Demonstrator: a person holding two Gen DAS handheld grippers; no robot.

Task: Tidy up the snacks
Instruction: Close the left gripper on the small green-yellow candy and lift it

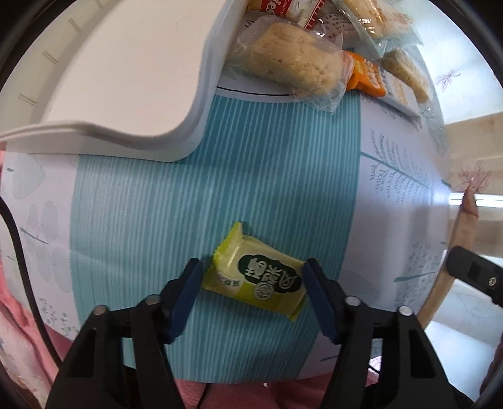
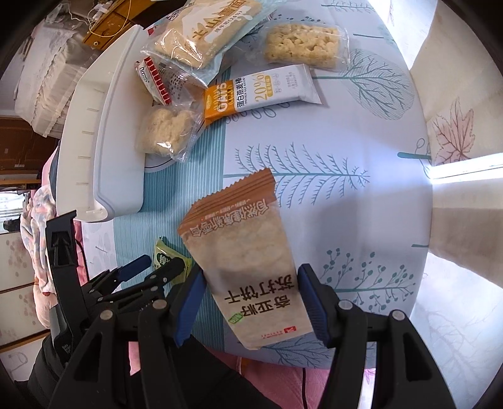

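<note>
A small yellow-green snack packet [image 1: 256, 278] lies on the blue striped cloth, between the fingers of my left gripper [image 1: 251, 292]. The jaws stand at its two ends, open around it. In the right wrist view the same packet [image 2: 165, 259] peeks out behind the left gripper [image 2: 151, 270]. My right gripper [image 2: 248, 299] has its blue pads against both sides of a tan soda cracker pack [image 2: 245, 251], held over the table edge. A white bin [image 1: 125, 78] stands at the back left; it also shows in the right wrist view [image 2: 103, 141].
Several snacks lie at the back: a clear-wrapped cookie [image 1: 292, 63], an orange and white oat bar [image 2: 261, 91], a puffed rice bar [image 2: 301, 44], a large cracker pack [image 2: 204, 28]. The table's front edge [image 1: 251, 380] is close, with pink cloth below.
</note>
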